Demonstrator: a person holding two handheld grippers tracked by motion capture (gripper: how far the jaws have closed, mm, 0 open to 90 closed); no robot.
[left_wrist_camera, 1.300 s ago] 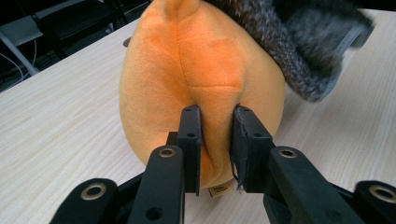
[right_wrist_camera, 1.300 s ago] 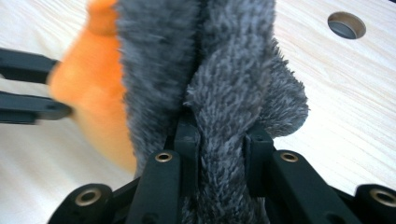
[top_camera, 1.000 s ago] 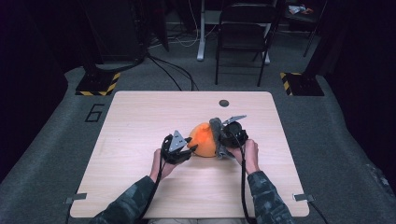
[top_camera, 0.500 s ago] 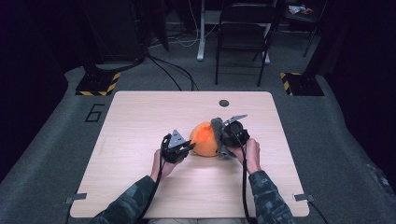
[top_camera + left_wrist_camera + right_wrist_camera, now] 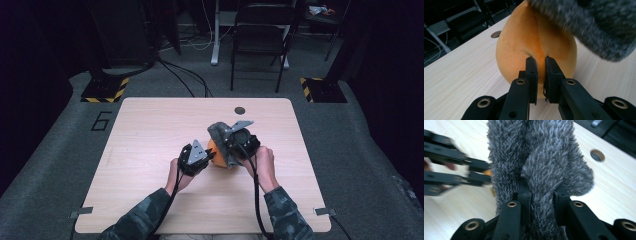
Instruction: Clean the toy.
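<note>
While the left gripper is pinching a fold of the orange plush toy, the right gripper is gripping the grey fuzzy cover.

At mid-table, the toy is sitting upright directly ahead of the left jaws, which are nearly together on its fabric; the right jaws are clamping a thick tuft of the cover, which is hanging over the toy's top and far side, so lifting it off looks like the right hand's job.
</note>
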